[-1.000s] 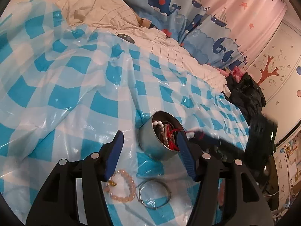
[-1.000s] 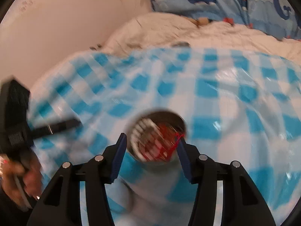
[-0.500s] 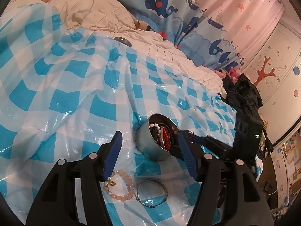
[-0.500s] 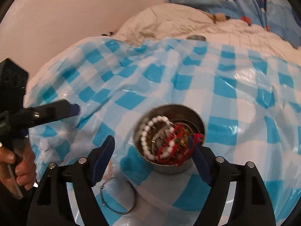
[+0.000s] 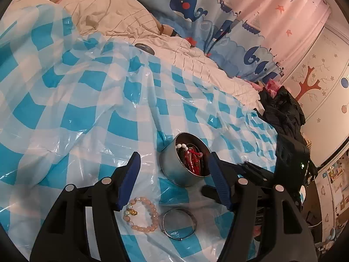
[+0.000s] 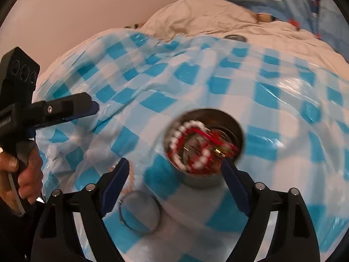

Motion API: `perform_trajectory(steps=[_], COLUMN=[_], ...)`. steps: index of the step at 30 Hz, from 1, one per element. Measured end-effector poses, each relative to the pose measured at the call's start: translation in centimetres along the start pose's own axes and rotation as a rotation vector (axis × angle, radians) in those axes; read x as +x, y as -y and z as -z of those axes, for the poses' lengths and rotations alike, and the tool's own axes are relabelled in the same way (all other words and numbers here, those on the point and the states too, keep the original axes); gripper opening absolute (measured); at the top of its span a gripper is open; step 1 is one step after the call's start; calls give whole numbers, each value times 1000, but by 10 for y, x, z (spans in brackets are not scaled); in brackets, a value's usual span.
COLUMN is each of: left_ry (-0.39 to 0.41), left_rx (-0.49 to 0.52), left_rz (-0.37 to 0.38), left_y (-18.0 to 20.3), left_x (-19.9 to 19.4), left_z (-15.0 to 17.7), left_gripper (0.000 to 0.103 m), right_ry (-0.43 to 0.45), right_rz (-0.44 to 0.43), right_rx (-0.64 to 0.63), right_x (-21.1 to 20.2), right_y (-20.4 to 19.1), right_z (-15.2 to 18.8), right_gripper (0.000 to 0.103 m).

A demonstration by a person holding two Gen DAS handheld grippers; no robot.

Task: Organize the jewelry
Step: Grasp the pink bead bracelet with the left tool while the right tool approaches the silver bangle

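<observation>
A round metal tin [image 5: 184, 170] sits on the blue checked sheet and holds red cord and white bead jewelry; it also shows in the right wrist view [image 6: 204, 150]. A pink bead bracelet [image 5: 141, 215] and a silver bangle [image 5: 180, 223] lie on the sheet in front of the tin; the bangle [image 6: 139, 212] is blurred in the right wrist view. My left gripper [image 5: 173, 179] is open and empty, above the bracelet and bangle. My right gripper [image 6: 174, 184] is open and empty, its jaws on either side of the tin's near wall.
A blue and white checked plastic sheet [image 5: 76, 109] covers a bed with a cream quilt [image 5: 113, 15]. A small metal lid [image 5: 145, 48] lies at the sheet's far edge. A whale-print curtain [image 5: 196, 6] hangs behind. Dark clothes [image 5: 281, 113] are piled at right.
The right gripper has opened wider and pulled back from the tin, so the bangle came into its view. The left gripper has barely moved.
</observation>
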State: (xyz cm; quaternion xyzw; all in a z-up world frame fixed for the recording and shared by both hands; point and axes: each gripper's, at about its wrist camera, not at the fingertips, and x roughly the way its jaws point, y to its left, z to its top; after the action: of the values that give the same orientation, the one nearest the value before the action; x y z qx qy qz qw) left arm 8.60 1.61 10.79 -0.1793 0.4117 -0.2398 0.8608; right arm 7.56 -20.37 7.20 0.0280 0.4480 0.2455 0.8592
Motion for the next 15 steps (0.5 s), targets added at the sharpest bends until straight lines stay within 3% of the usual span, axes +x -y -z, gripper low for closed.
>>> perform_trajectory(steps=[4, 9, 13, 15], left_ry=[-13, -68, -119, -141], left_rx=[13, 87, 116, 162], left_rz=[-10, -79, -123, -172], left_y=[2, 4, -3, -5], left_x=[2, 12, 20, 22], left_z=[3, 10, 21, 31], left_gripper=[62, 62, 62, 62], right_ry=[-13, 58, 7, -3], right_rz=[24, 61, 67, 61], right_rx=[34, 169, 192, 147], right_x=[-3, -28, -22, -15], right_y=[9, 17, 14, 3], right_z=[7, 38, 60, 61], right_gripper=[84, 84, 84, 73])
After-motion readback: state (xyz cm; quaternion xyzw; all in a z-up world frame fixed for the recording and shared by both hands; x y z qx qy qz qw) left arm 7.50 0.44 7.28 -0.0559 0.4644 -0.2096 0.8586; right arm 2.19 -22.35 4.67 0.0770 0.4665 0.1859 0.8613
